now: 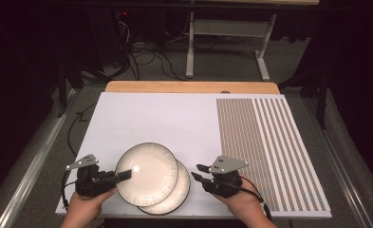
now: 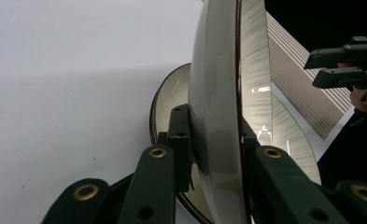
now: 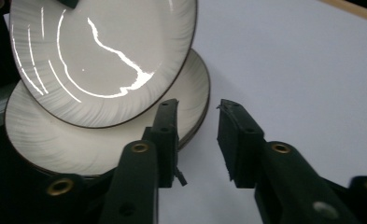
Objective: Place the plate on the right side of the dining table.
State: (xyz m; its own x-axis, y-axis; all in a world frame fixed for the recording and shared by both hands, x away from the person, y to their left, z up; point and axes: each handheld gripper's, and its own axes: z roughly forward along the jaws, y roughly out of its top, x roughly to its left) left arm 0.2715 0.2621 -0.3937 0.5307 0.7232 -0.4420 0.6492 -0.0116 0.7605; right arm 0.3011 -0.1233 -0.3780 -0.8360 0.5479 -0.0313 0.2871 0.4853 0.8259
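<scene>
A cream plate with a dark rim [image 1: 146, 173] hangs tilted over a second, matching plate [image 1: 178, 195] that lies flat at the front of the white board [image 1: 155, 118]. My left gripper [image 1: 125, 175] is shut on the raised plate's left rim. In the left gripper view, that plate [image 2: 218, 116] stands edge-on between the jaws of the left gripper [image 2: 214, 123], with the flat plate [image 2: 169, 98] behind. Just right of the plates, my right gripper [image 1: 199, 172] is open and holds nothing. In the right gripper view its jaws [image 3: 198, 106] stand apart beside the flat plate's [image 3: 78, 144] rim, with the raised plate [image 3: 102, 56] above.
A mat of brown and grey stripes [image 1: 269, 142] covers the right part of the board. A wooden table edge [image 1: 189, 87] shows behind it. Farther back are floor cables [image 1: 146, 57] and a white table frame [image 1: 227, 42].
</scene>
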